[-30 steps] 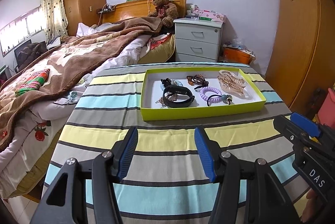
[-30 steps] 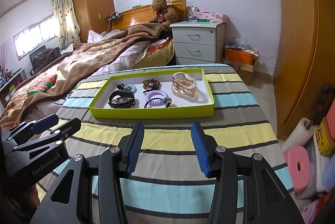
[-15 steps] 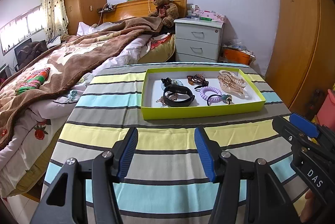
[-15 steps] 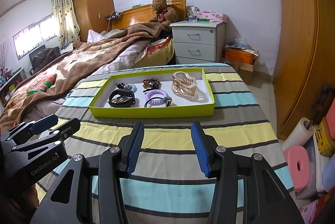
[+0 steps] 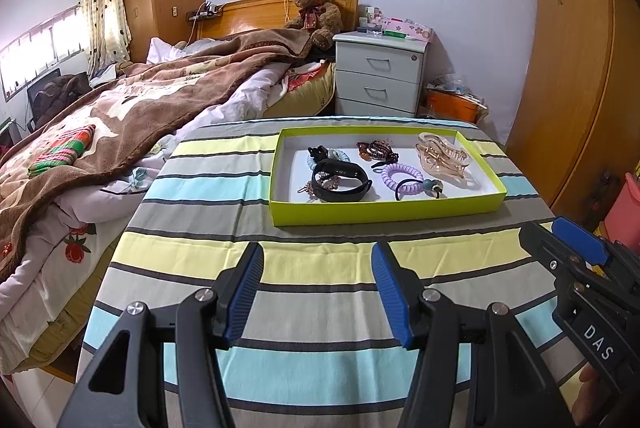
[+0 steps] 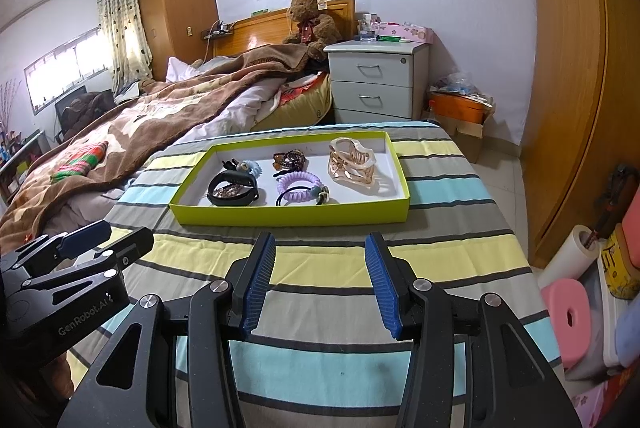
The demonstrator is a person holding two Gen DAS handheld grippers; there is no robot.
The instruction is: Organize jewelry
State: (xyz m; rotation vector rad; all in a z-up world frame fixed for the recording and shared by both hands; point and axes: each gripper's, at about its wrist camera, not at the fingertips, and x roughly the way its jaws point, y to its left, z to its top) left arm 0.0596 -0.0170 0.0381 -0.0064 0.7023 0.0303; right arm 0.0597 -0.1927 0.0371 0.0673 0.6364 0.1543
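A: Item one, largest: striped tablecloth (image 5: 320, 268). Change since a second ago?

B: None. The lime-green tray (image 5: 384, 214) sits in the same spot on it, toward the far end.

A: Tray contents, by size?

B: Gold claw clip (image 5: 442, 158) at the right end; black wristband (image 5: 340, 182) left of centre, over a small beaded piece; purple coil hair tie (image 5: 402, 176) between them; brown hair clip (image 5: 376, 150) behind it; pale blue hair tie (image 5: 330, 156) at the back left. All lie where they did.

A: Grippers?

B: Left gripper (image 5: 317, 292) and right gripper (image 6: 320, 278) are both parted with nothing between the blue pads, above bare cloth, well short of the tray. Neither has shifted.
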